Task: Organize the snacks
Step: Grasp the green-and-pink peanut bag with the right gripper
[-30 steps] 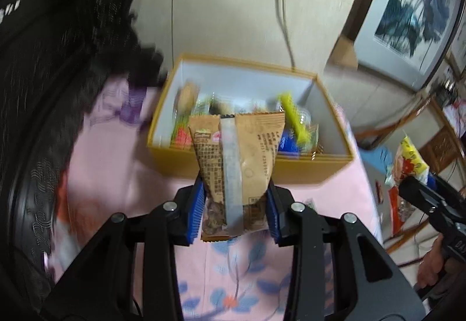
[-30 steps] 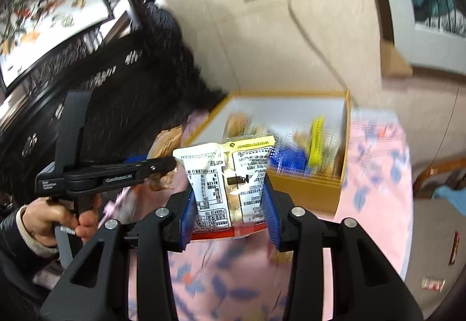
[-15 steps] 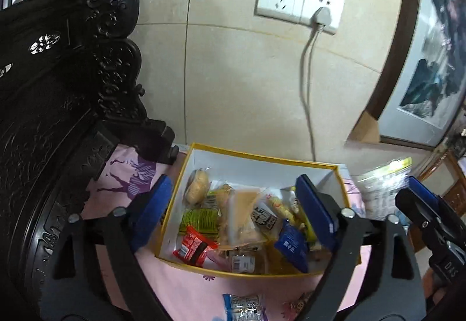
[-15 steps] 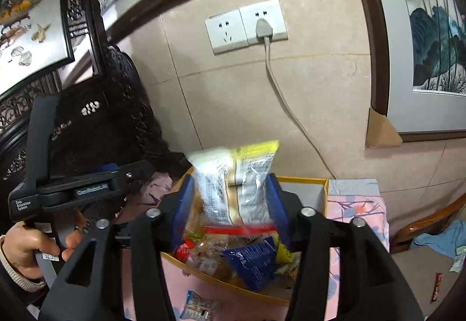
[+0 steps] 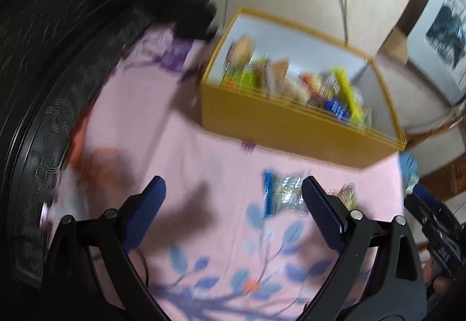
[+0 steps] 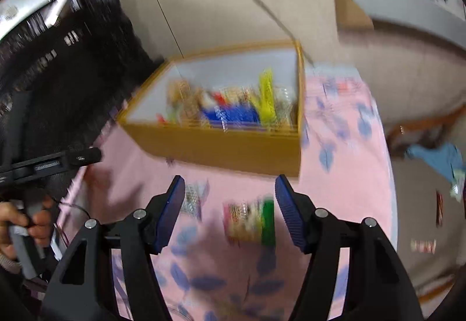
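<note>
The snacks still to be sorted lie loose on the pink flowered cloth (image 5: 204, 163), in front of the yellow box (image 5: 279, 128) that already holds a jumble of packets. We read that layout as the job itself: the box is where things end up, and the cloth in front is what remains to clear.

Our left gripper (image 5: 233, 198) hangs over the cloth with its jaws spread wide and nothing between them; they have just been opening. A clear packet with a blue end (image 5: 281, 194) lies just inside its right finger, with a smaller wrapped piece (image 5: 348, 195) beside it. We judge this packet the likely next pick.

Our right gripper (image 6: 230, 198) also stands apart and empty, its jaws having just been opening. Below its gap lies a packet with a green edge (image 6: 252, 222), and a shiny clear one (image 6: 192, 200) sits beside its left finger — 2 candidates within reach.

Motion blur smears every wrapper, so we can read no brand or print. White lettering on the left gripper's body in the right view is too small to make out.
</note>
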Available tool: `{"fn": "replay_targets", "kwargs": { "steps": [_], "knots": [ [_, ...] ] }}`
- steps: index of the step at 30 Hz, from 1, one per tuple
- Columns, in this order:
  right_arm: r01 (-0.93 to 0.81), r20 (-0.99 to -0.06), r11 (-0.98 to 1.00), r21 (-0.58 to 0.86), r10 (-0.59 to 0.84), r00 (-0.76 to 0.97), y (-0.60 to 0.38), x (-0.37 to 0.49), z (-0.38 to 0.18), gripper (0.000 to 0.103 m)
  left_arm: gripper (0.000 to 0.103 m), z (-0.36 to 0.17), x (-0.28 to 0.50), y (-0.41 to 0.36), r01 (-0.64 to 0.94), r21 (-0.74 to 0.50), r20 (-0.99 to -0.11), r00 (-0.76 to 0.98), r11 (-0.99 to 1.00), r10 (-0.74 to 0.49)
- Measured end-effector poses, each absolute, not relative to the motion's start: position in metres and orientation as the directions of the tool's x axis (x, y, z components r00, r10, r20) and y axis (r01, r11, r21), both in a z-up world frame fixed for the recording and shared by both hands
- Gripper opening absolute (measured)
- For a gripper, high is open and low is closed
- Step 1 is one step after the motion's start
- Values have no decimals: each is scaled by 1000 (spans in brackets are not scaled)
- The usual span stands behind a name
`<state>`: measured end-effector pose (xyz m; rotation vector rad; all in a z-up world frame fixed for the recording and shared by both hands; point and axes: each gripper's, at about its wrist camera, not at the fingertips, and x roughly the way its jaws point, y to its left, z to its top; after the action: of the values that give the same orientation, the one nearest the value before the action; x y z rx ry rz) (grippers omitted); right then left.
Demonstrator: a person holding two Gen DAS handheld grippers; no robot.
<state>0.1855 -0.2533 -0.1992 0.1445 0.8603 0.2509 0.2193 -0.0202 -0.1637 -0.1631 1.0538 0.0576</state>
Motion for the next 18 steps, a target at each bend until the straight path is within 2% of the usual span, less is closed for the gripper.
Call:
{"fn": "replay_targets", "kwargs": {
  "steps": [5, 18],
  "knots": [
    [-112, -803, 971, 213, 239, 546, -238, 185, -236, 65, 96, -179, 183, -15, -126, -73, -893, 451, 989, -9],
    [-109, -873, 989, 98, 138, 467, -212, 222, -286, 67, 96, -182, 160, 8, -191, -83, -903, 430, 978, 7]
  ]
}}
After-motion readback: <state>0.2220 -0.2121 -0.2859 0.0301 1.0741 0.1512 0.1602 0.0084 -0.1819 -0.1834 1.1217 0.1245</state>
